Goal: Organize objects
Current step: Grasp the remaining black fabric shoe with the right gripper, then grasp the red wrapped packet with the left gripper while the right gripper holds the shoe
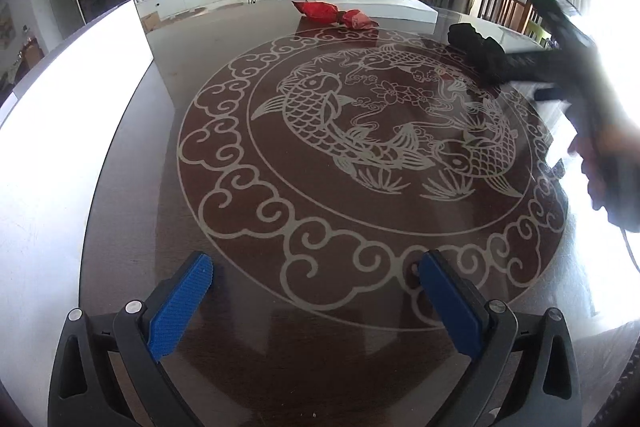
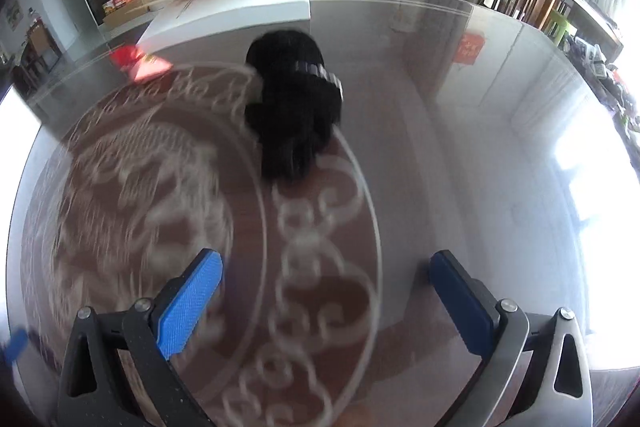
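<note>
Spread across both views, a glass-topped table with a carp-and-cloud pattern, glossy, glare-streaked along its left and right edges. At the far end, a flat white box lying on the top, a likely place for the loose things though not confirmed. Nearer, at the pattern's far right rim, a black bundled item, soft-looking with a banded strip across it, resting on the glass just in front of the box. Beside it to the left, a red wrapped packet, crinkled, also on the glass and apart from the bundle. Aimed at the bundle but short of it, the right gripper, 2 blue pads spread wide and holding nothing; heavily blurred surroundings in that view, suggesting fast travel. Low over the near rim of the pattern, the left gripper, likewise spread wide and empty, well apart from both items. Main risk, judged from here: a hurried approach striking the bundle before the pads close, sliding it across slick glass toward the box or the packet. Second risk: a pinch on loose fabric only, letting the bundle sag or unroll on the lift. Lesser risk: pad tips scraping the glass if brought down too steeply.
</note>
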Demonstrator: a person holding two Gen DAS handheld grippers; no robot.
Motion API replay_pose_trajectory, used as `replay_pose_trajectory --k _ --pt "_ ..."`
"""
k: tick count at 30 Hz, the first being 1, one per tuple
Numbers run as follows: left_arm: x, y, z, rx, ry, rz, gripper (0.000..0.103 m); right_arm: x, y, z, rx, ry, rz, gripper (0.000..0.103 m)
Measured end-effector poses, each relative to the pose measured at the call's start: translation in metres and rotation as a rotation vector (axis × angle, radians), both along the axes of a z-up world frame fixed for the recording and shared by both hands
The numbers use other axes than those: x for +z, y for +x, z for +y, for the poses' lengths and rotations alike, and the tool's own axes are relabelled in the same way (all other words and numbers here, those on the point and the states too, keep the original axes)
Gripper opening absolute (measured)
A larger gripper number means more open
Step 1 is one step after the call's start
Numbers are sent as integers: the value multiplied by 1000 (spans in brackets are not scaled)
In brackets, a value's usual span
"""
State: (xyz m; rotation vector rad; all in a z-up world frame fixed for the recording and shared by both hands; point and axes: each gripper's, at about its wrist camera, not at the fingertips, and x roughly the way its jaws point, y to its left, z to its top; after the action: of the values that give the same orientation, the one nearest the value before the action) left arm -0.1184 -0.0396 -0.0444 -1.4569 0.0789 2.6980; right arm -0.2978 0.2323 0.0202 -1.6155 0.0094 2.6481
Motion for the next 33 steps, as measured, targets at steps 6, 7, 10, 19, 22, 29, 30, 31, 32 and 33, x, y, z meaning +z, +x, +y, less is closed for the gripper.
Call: replay_pose_trajectory --k 6,7,10,19,22,29,30,31,32,33 --pt "1 -1 -1 27 3 3 103 2 -61 -20 28 -2 -55 103" --pt "0 -2 -1 27 4 3 103 4 -66 -22 34 -3 -56 94" --pt "1 1 -1 28 5 5 103 15 -65 -32 82 -3 6 40" --pt "2 -3 -3 41 17 -34 103 12 41 -17 166 -10 86 39" --pt "4 -18 0 75 21 -107 103 12 102 -6 155 -9 112 39" --pt "9 -108 21 107 116 -146 103 11 177 5 118 -10 157 41" --pt "9 -126 25 115 131 -150 103 12 179 8 112 -9 164 41" --pt "10 -141 27 131 148 -155 103 11 181 8 107 -8 171 41" --pt "11 -162 30 148 173 -159 103 12 183 8 106 -3 172 41" --pt "12 -176 32 161 188 -161 103 11 186 9 105 -7 172 41"
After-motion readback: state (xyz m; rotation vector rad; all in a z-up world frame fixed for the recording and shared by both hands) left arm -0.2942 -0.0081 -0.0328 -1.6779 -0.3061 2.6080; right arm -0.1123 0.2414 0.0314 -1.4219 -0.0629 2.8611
